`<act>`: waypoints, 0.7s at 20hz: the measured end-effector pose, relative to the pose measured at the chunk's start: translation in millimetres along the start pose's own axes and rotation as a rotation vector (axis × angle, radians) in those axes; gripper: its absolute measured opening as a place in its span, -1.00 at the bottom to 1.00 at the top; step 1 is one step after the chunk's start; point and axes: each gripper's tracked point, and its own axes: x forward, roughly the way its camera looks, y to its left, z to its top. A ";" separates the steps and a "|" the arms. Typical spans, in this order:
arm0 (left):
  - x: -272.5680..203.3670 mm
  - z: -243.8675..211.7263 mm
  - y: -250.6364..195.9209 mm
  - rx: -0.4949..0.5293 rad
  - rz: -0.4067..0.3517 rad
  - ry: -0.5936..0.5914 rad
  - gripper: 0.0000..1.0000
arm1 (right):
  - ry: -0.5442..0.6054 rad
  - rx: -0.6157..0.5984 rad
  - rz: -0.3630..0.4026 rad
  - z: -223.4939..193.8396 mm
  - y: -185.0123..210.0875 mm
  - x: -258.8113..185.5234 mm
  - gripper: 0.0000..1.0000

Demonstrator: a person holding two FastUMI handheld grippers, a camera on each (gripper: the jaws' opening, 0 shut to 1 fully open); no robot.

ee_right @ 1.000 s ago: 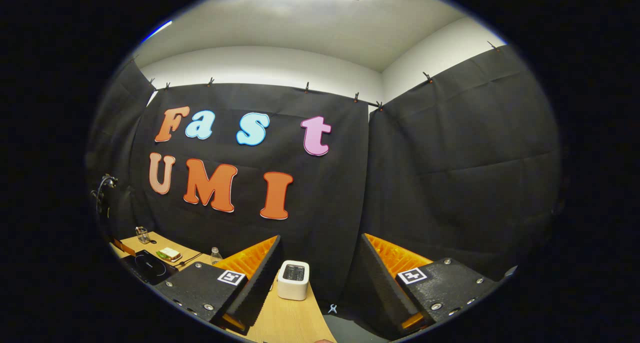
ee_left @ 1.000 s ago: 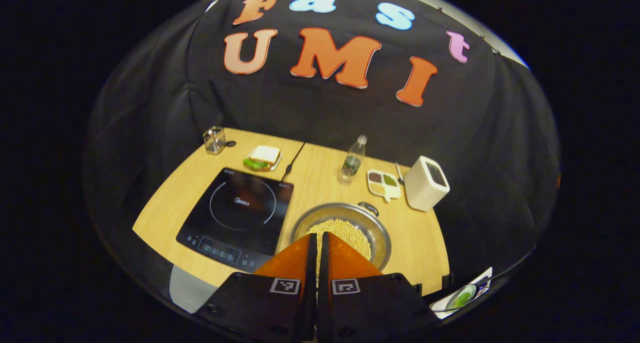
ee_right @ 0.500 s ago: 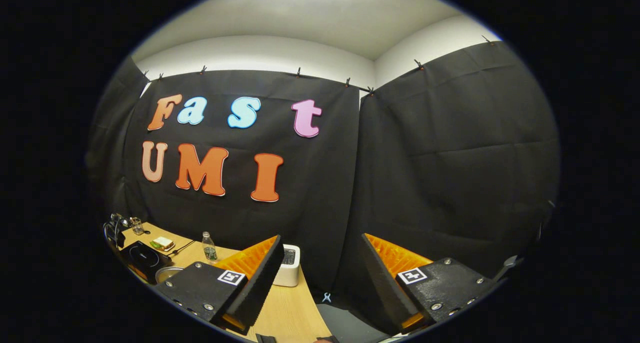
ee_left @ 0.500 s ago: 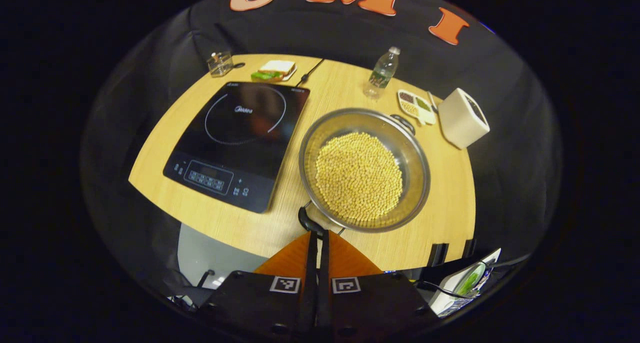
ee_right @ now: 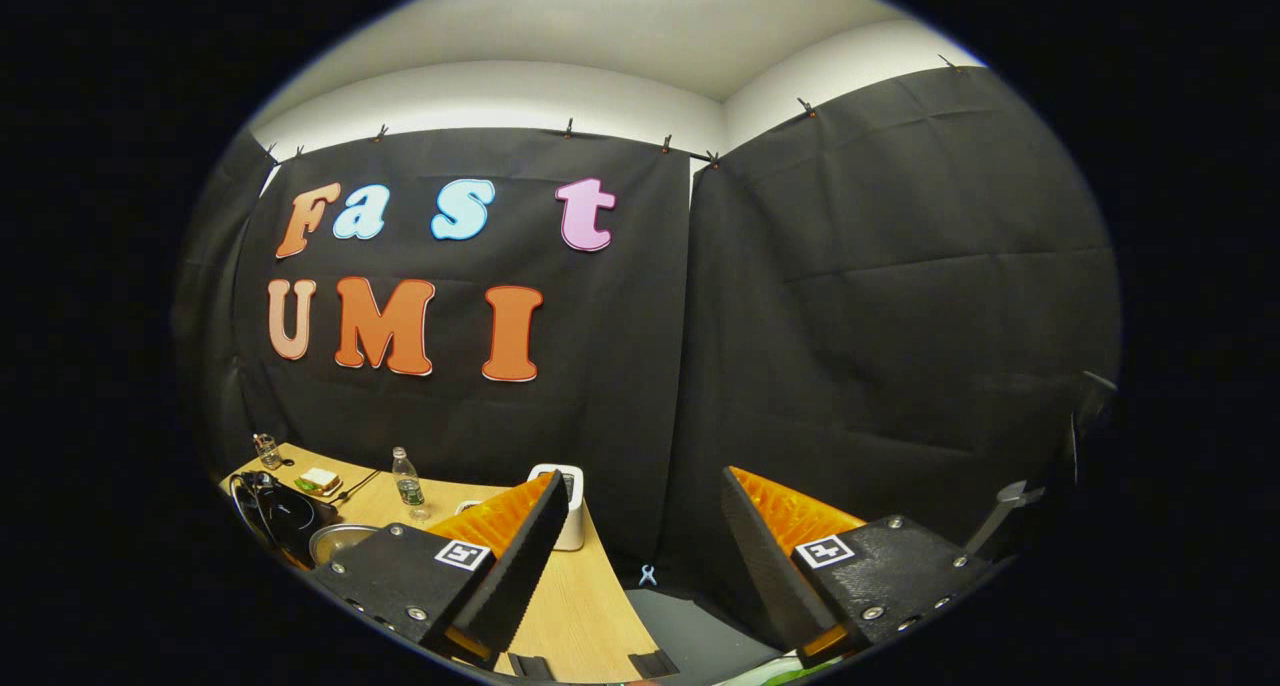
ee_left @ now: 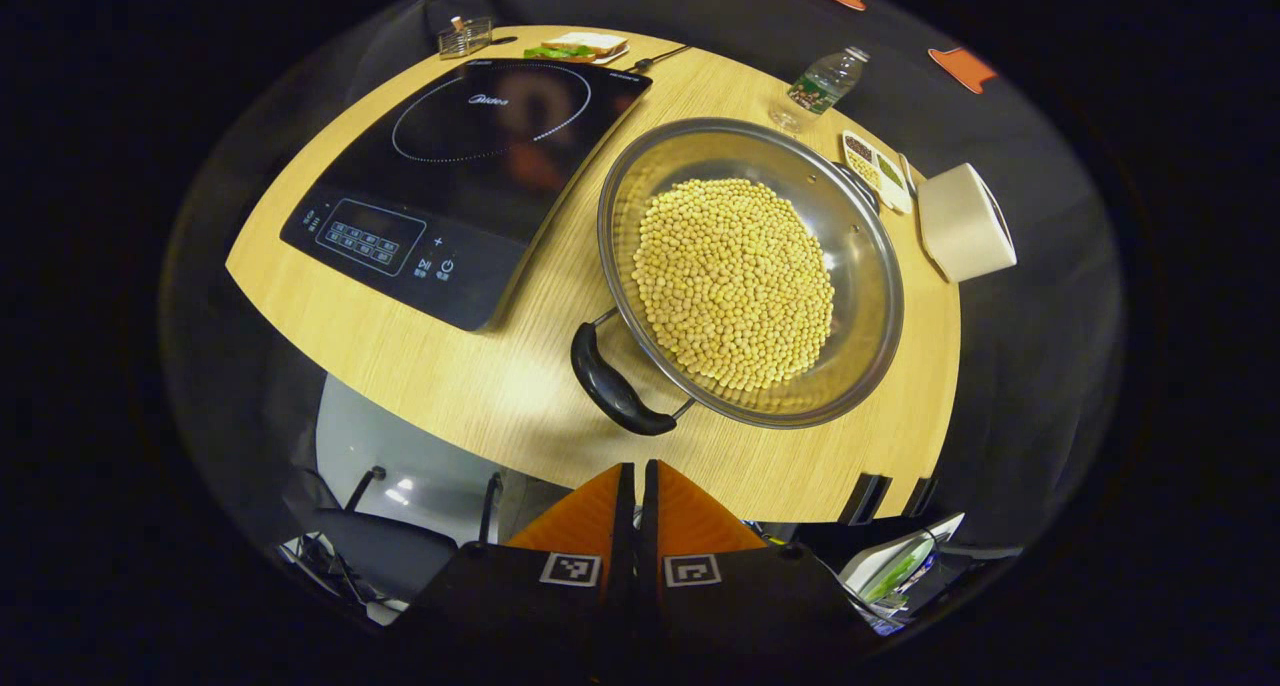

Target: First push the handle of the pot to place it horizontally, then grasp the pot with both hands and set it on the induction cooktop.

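In the left gripper view we look down on the wooden tabletop [ee_left: 480, 386], and the left gripper [ee_left: 637, 486] hangs above its near edge with its jaws together, holding nothing. The steel pot [ee_left: 870, 296] stands on the tabletop just beside the induction cooktop [ee_left: 470, 156], at its right side, and we cannot tell whether the two touch. The pot is filled with yellow soybeans [ee_left: 735, 281]. Its black near handle [ee_left: 612, 391] points toward the near edge of the tabletop and to the left, and it is near the left gripper but apart from it. Behind the pot we see a plastic water bottle [ee_left: 822, 86], a small divided dish [ee_left: 878, 158] and a white toaster [ee_left: 965, 221]. Behind the cooktop there are a sandwich on a plate [ee_left: 578, 46] and a small clear container [ee_left: 464, 36]. In the right gripper view, the right gripper [ee_right: 640, 521] is held high and faces the black booth wall, with its jaws wide apart and empty. Low at the left of this view we see the tabletop [ee_right: 570, 606], the rim of the pot [ee_right: 335, 538], the cooktop [ee_right: 285, 516], the bottle [ee_right: 405, 481] and the toaster [ee_right: 572, 511], partly hidden behind one finger.
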 end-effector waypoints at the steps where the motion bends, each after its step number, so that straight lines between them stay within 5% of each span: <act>1: 3.7 1.7 -2.8 -0.009 -0.007 0.005 -0.81 | 0.005 -0.001 -0.009 -2.8 -3.6 -2.8 0.90; 14: 46.4 14.9 -4.9 -0.055 -0.001 0.117 -0.81 | 0.062 -0.012 -0.105 -20.5 5.8 -0.1 0.90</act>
